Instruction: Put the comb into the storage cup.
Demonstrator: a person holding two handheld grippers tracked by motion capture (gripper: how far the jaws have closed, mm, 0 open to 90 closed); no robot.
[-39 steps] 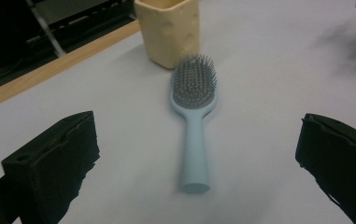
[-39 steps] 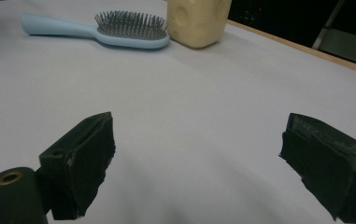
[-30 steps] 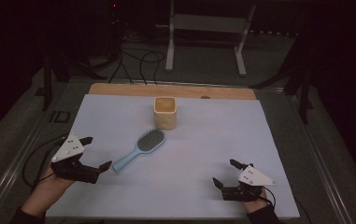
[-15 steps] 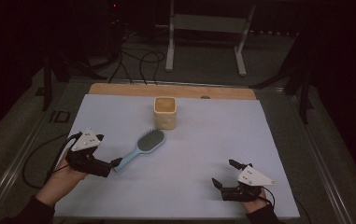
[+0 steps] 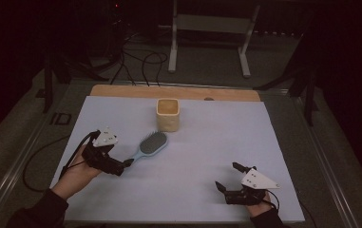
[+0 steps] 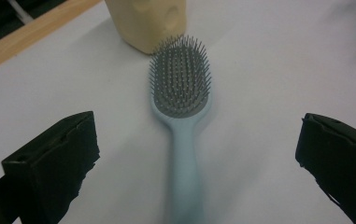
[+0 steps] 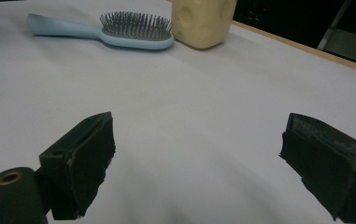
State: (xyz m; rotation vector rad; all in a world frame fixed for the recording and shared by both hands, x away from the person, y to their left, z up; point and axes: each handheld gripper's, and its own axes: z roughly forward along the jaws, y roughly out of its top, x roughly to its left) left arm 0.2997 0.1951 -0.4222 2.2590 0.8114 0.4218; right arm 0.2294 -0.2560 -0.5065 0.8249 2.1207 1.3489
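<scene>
Light-blue brush (image 5: 148, 146) lies left of centre on the white table (image 5: 207, 156), its handle pointing near-left into the left gripper (image 6: 185, 186), whose jaws stand wide apart on both sides of it, holding nothing. The cup (image 5: 167, 114) stands just beyond the bristles. The right gripper (image 5: 229, 176), also wide open and empty, rests well apart at near right.

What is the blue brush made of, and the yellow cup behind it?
The hairbrush looks like smooth, matte light-blue plastic, moulded in one piece, with thin grey bristles, probably plastic too, on a darker, maybe rubbery pad. The cup looks cream-yellow with a dull, dimpled surface: perhaps soft plastic or glazed ceramic; I cannot tell which.
</scene>
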